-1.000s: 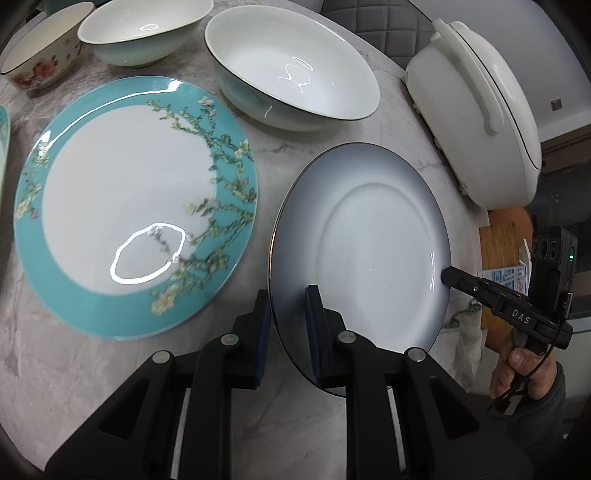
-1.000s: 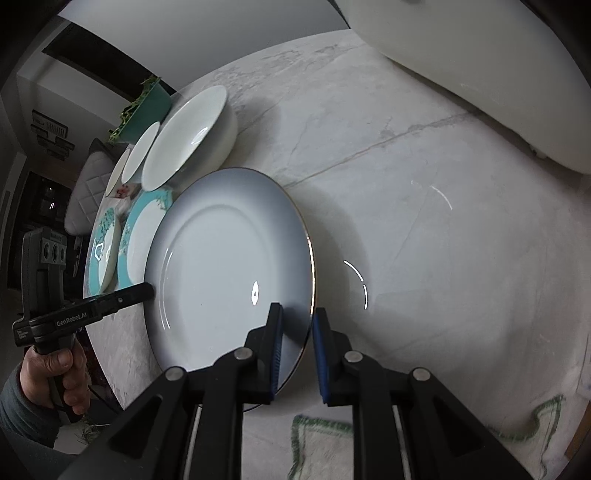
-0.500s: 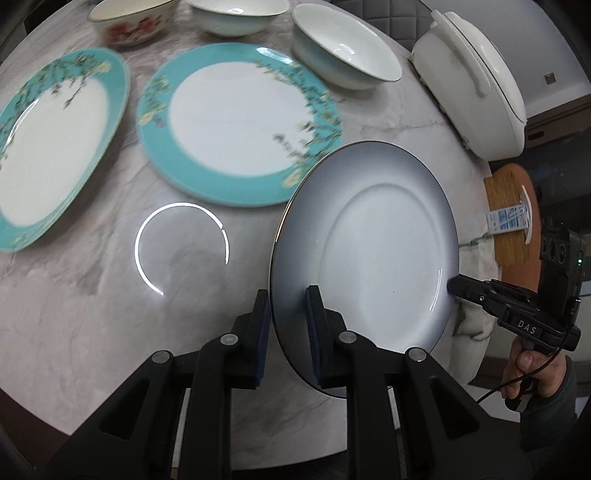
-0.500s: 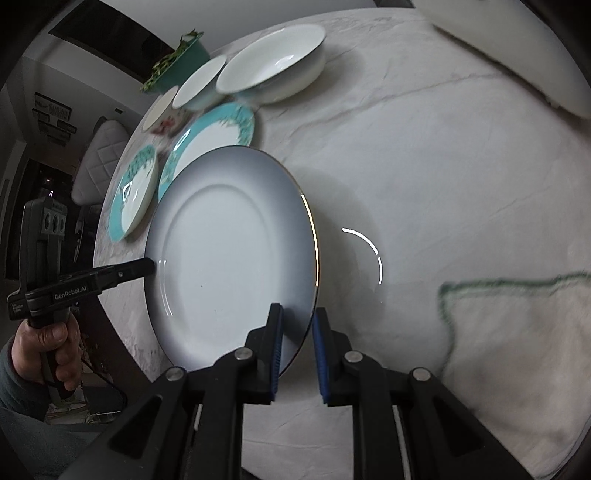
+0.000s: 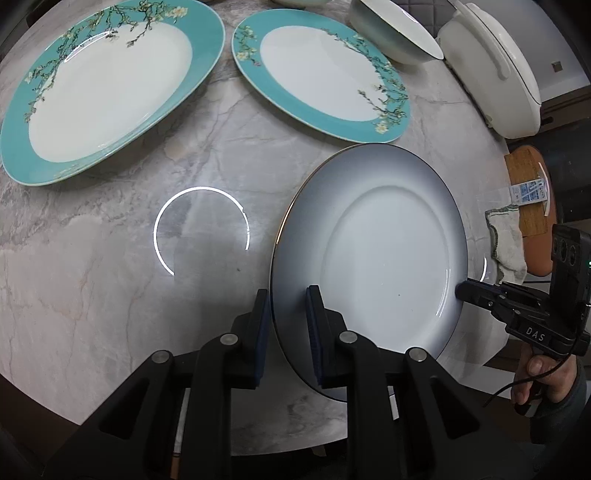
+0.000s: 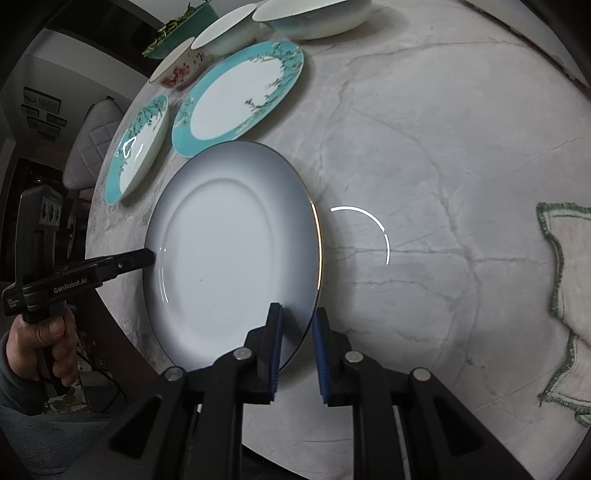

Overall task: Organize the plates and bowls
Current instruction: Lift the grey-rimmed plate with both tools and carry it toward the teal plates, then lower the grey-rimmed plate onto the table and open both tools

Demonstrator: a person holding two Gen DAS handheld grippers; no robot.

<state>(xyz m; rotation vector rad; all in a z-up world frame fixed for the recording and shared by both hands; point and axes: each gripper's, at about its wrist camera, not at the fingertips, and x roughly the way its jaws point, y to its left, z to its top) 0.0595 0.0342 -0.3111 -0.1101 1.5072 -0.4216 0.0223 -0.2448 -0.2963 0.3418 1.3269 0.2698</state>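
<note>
A grey-rimmed white plate [image 5: 388,258] hangs just above the marble table, gripped at two opposite rims. My left gripper [image 5: 286,295] is shut on its left rim, one blue pad above and one below. My right gripper [image 6: 297,310] is shut on the opposite rim. Each view shows the other gripper: the right gripper [image 5: 460,291] at the plate's far edge in the left wrist view, the left gripper [image 6: 149,254] likewise in the right wrist view. Two teal floral plates [image 5: 107,85] [image 5: 325,70] lie flat beyond the plate [image 6: 229,251].
White bowls [image 6: 314,14] [image 6: 225,33] and a floral bowl [image 6: 177,70] stand at the far side. A white lidded casserole [image 5: 491,66] sits at the right. A green-edged cloth [image 6: 569,288] lies by a wooden board [image 5: 528,192]. The table edge [image 5: 258,439] runs just below the grippers.
Both grippers have carried the grey plate across the table toward its near edge, away from the bowls. The teal plates have slid to the top of the views. Both grips are unchanged.
</note>
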